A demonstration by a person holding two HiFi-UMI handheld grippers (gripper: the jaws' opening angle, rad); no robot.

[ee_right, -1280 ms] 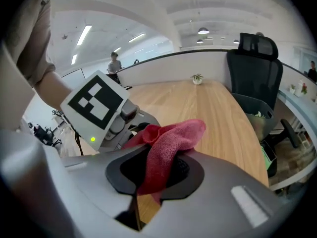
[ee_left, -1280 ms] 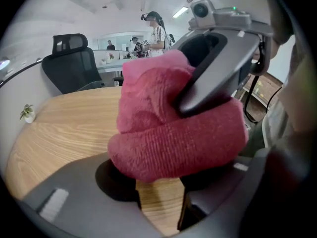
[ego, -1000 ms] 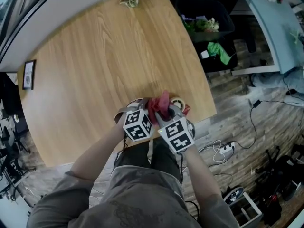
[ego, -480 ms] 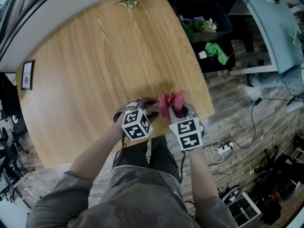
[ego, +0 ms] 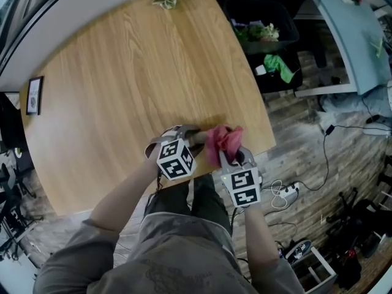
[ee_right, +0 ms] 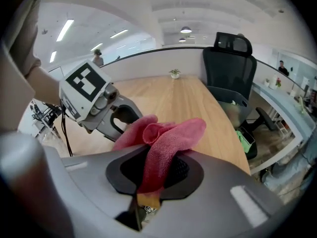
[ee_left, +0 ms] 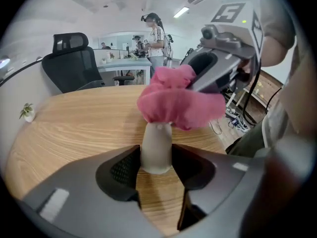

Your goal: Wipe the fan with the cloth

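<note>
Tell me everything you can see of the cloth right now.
The cloth is pinkish-red, fuzzy like microfibre, crumpled into loose folds, not spread flat. The right gripper is shut on its lower part; the rest bunches up ahead of the jaws. In the left gripper view it covers the far end of the pale stem that the left gripper holds. It sits over the near edge of the wooden table.

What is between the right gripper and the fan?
The cloth, held in the right gripper, lies over the top of the fan; the left gripper view shows this.
</note>
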